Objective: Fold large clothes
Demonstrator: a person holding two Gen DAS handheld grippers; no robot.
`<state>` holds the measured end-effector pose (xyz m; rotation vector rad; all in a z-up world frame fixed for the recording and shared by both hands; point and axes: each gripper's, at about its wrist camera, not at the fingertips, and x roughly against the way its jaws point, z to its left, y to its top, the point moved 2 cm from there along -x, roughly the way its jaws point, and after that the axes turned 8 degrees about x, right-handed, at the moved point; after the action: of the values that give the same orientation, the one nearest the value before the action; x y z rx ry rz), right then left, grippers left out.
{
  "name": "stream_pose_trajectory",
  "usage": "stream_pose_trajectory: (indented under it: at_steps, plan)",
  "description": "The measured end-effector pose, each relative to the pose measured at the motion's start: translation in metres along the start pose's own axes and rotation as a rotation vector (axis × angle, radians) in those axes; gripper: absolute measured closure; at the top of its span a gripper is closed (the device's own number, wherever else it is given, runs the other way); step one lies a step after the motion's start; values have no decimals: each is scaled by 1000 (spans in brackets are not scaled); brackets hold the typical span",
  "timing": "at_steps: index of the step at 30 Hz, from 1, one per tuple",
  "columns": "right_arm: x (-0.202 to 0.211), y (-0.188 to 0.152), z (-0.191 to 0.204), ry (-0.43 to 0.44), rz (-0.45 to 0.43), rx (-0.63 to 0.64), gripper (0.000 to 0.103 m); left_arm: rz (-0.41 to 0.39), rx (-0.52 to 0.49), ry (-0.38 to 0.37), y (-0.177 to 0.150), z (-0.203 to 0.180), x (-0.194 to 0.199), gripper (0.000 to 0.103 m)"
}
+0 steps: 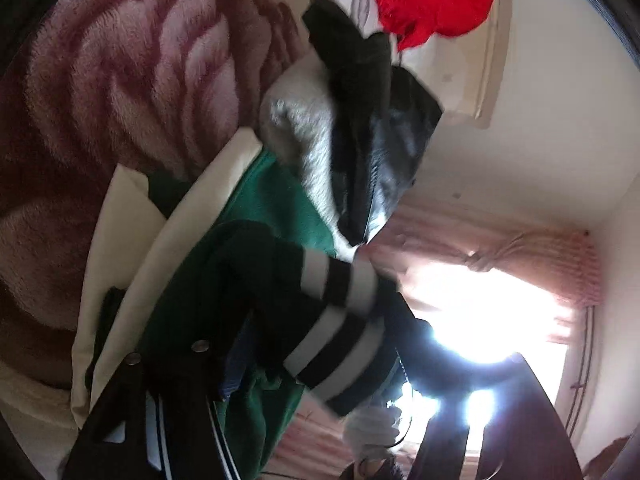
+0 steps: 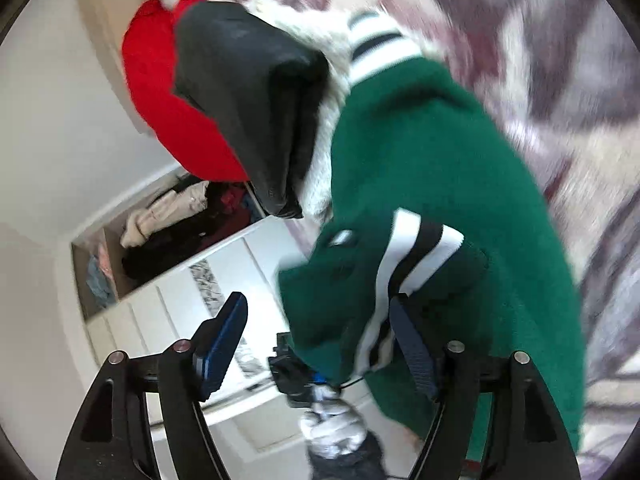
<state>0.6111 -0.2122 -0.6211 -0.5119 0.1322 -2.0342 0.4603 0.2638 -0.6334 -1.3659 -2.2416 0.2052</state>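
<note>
Nearest my right-wrist lens, the right gripper (image 2: 320,344): blue-padded jaws spread wide, released; the green jacket (image 2: 440,168) hangs between them, its striped cuff (image 2: 404,264) against the right pad, the left pad bare. Below, a gloved hand (image 2: 336,432) holds the other tool. In the left-wrist view my left gripper (image 1: 188,420) is buried in jacket cloth; I cannot tell how its jaws stand. The jacket, with cream sleeve (image 1: 132,264), lies heaped on the rose-patterned blanket (image 1: 120,80). Behind it: a black fur-lined coat (image 2: 248,100), a red garment (image 2: 160,92). Farther: an open wardrobe (image 2: 168,220); a curtained window (image 1: 480,300).
</note>
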Motion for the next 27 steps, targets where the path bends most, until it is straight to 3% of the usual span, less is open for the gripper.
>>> stream_pose_trajectory:
  at_steps: [2,5,10,12,15,19,21,22,23,25,27]
  plan:
    - [20,-2,6,-94,-26,102,14,-56,-56,13,0,-7,11,41]
    - [27,-3,9,-270,-11,256,11,-137,-164,33,-9,-18,35,41]
    - [-12,-12,-43,-446,174,378,4,-277,-265,100,-43,-7,71,41]
    - [-30,-10,-65,-455,234,371,3,-323,-279,140,-64,6,82,41]
    - [-68,2,-91,-349,329,336,0,-367,-232,182,-89,39,95,41]
    - [-98,10,-88,-323,372,364,0,-408,-167,265,-116,80,109,41]
    - [-99,8,-83,-335,345,378,10,-413,-134,299,-127,99,113,41]
    - [-94,4,-81,-315,307,352,37,-420,-123,307,-134,105,118,41]
    - [-89,2,-81,-308,276,326,55,-422,-108,311,-138,112,121,41]
    - [-65,-12,-82,-254,137,197,66,-425,-94,336,-145,119,126,41]
    - [-47,-36,-80,-202,27,104,69,-424,-103,351,-154,118,135,41]
